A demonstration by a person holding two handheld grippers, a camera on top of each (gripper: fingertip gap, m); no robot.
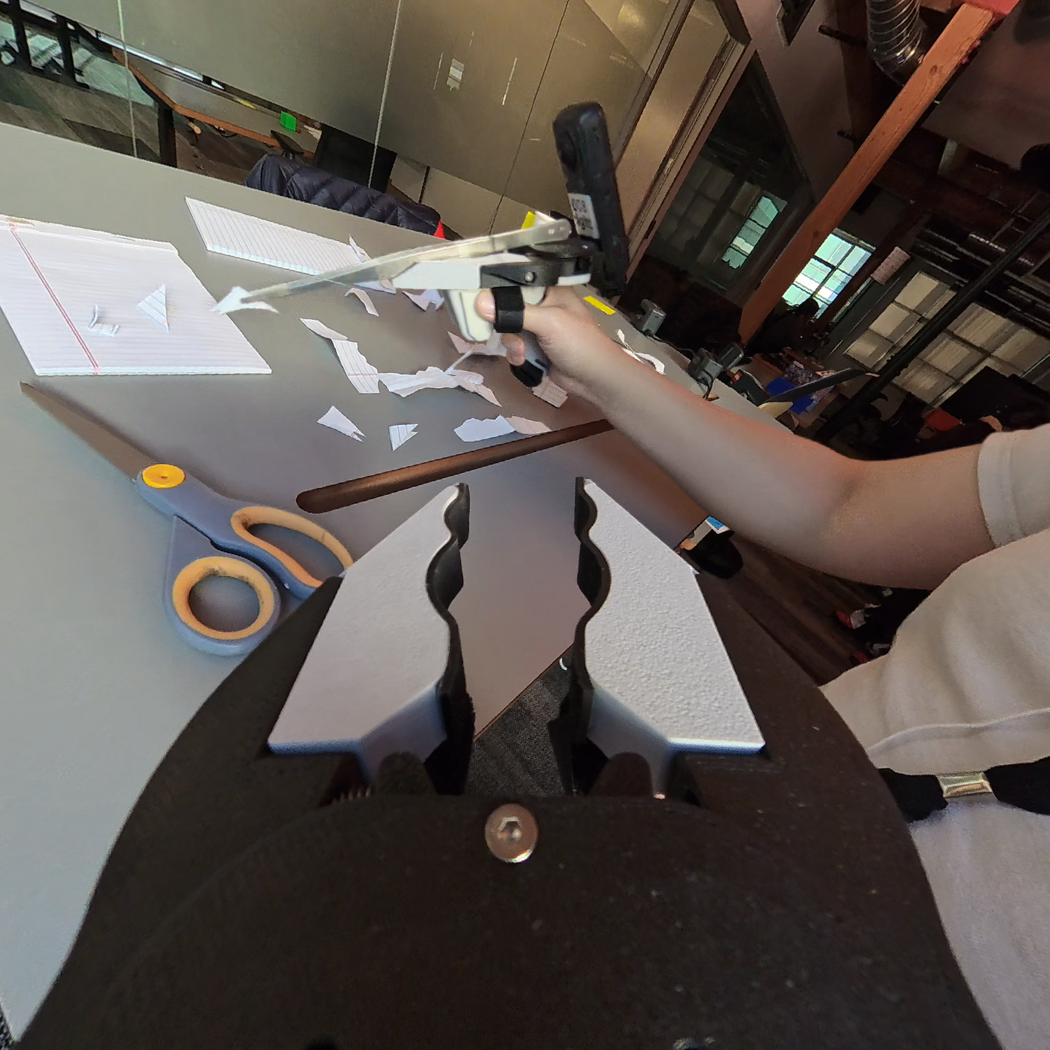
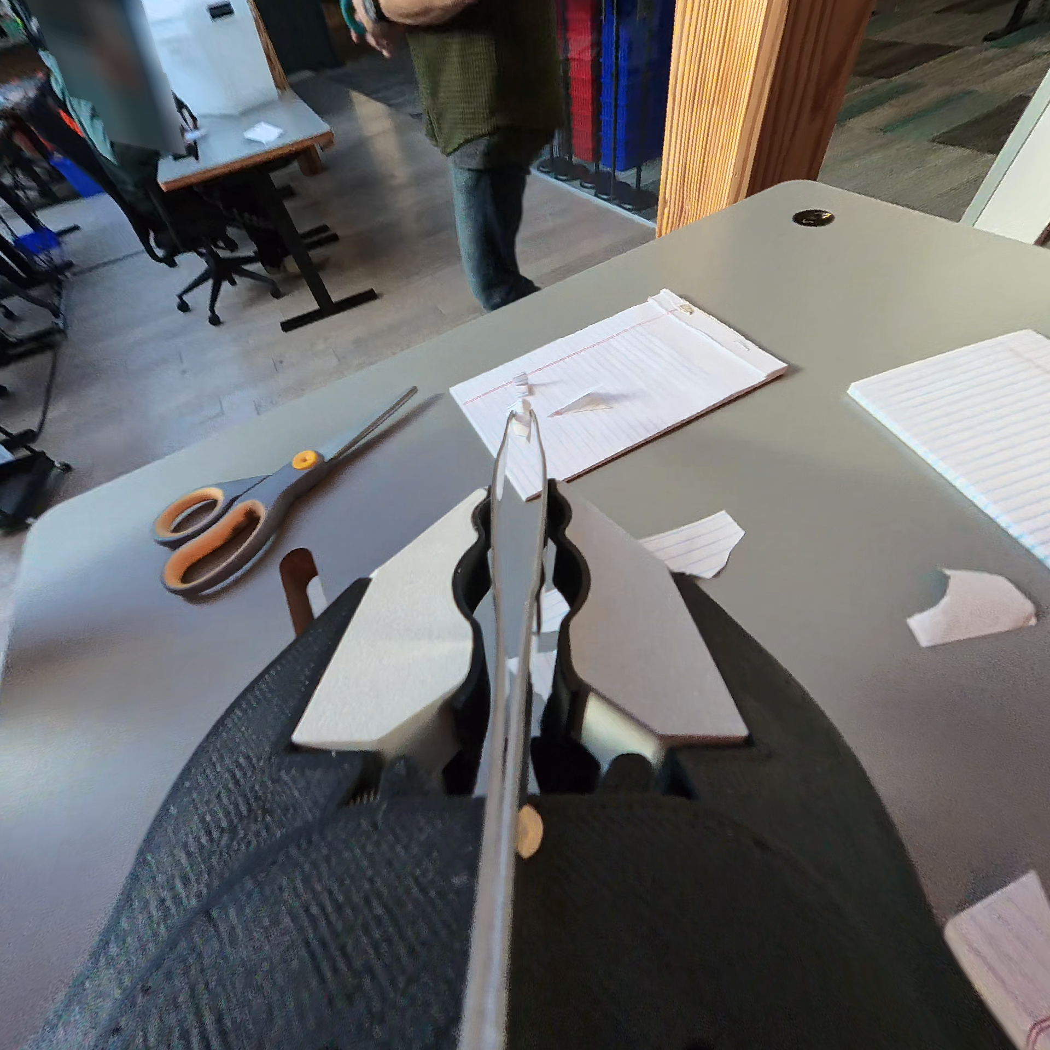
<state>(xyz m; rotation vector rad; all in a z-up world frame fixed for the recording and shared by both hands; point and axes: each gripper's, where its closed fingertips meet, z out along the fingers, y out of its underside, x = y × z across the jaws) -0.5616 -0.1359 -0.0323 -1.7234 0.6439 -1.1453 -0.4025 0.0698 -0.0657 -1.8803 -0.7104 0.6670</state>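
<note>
You are holding your left gripper (image 1: pixel 520 511) over the near edge of the grey table (image 1: pixel 74 653), fingers spread a moderate gap apart with nothing between them. Only this view is showing your right hand (image 1: pixel 554 335) wrapped round the right gripper's handle, plus a dark wooden stick (image 1: pixel 454 467) lying just ahead of the left fingers. Your right gripper (image 2: pixel 518 500) is clamping long metal tweezers (image 2: pixel 514 568), and the tweezer tips are pinching a small paper scrap (image 2: pixel 520 423) held in the air above the pad (image 2: pixel 625 386). The left view is showing that scrap from the side, clear of the table; the right view is showing it lined up over the pad's near corner. Scissors (image 2: pixel 227 523) are lying closed left of the pad. More scraps (image 1: pixel 420 380) are lying scattered beyond the stick. Only the right view is showing a person (image 2: pixel 488 113) standing past the table's far edge, and a second pad (image 2: pixel 977 420) at right.
</note>
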